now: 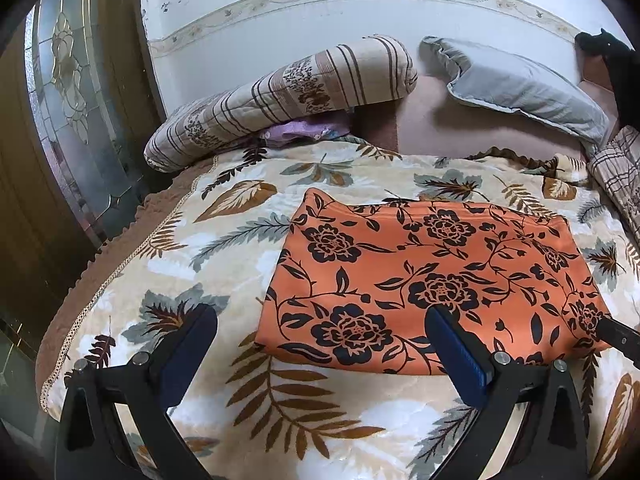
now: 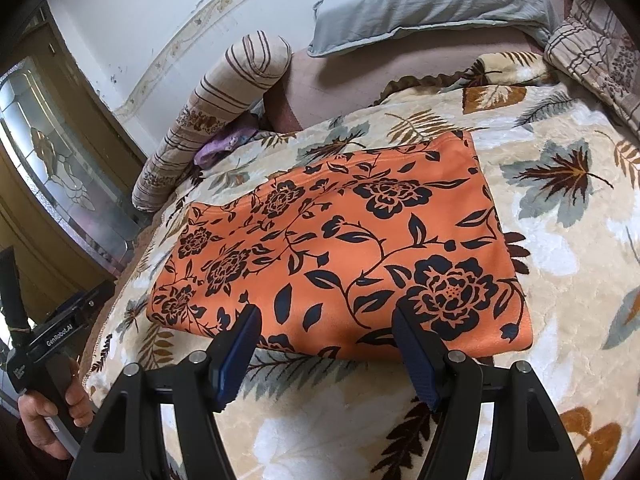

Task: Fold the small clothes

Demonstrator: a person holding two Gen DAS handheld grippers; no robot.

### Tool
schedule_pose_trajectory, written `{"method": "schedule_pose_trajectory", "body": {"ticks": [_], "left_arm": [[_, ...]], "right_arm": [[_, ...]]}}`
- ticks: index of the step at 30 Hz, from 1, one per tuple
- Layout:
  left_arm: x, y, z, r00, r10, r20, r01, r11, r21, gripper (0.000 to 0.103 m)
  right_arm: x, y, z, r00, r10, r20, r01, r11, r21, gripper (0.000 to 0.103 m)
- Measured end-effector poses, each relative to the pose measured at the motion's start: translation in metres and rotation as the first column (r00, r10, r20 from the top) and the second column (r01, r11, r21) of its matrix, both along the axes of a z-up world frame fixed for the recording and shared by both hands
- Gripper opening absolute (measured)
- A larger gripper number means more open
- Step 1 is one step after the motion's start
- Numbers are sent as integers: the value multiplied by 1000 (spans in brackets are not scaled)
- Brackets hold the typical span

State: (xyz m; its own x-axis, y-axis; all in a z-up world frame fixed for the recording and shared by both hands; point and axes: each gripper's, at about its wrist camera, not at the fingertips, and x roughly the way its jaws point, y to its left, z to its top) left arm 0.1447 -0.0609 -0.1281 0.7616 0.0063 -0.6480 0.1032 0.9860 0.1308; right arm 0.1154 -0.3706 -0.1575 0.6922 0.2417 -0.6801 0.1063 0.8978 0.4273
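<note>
An orange cloth with a black flower print [image 1: 420,272] [image 2: 340,232] lies folded into a flat rectangle on the leaf-patterned blanket [image 1: 224,236] [image 2: 560,280]. My left gripper [image 1: 320,320] stands open wide at the cloth's near left corner, one finger over the cloth and the other over the blanket. My right gripper [image 2: 326,318] is open too, both fingers just above the cloth's near edge, with nothing pinched. A fingertip [image 1: 618,336] of the right gripper shows at the cloth's near right corner. A hand [image 2: 52,412] holds the left gripper's handle [image 2: 44,350].
A striped bolster [image 1: 280,96] [image 2: 224,92] and a grey pillow [image 1: 520,88] [image 2: 428,4] lie at the head of the bed. A purple cloth [image 1: 296,130] is tucked under the bolster. A checked pillow [image 1: 620,168] sits right. A glazed door [image 1: 68,100] stands beyond the bed's left edge.
</note>
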Motion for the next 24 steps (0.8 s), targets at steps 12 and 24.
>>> {"method": "schedule_pose_trajectory", "body": {"ticks": [12, 24], "left_arm": [[2, 1, -3, 1000, 2, -6, -2, 1000, 2, 103], [5, 2, -5, 1000, 5, -14, -5, 1000, 2, 103]], "right_arm": [[4, 7, -4, 1000, 17, -10, -18, 1000, -22, 71], [5, 5, -6, 1000, 16, -16, -16, 1000, -24, 71]]}}
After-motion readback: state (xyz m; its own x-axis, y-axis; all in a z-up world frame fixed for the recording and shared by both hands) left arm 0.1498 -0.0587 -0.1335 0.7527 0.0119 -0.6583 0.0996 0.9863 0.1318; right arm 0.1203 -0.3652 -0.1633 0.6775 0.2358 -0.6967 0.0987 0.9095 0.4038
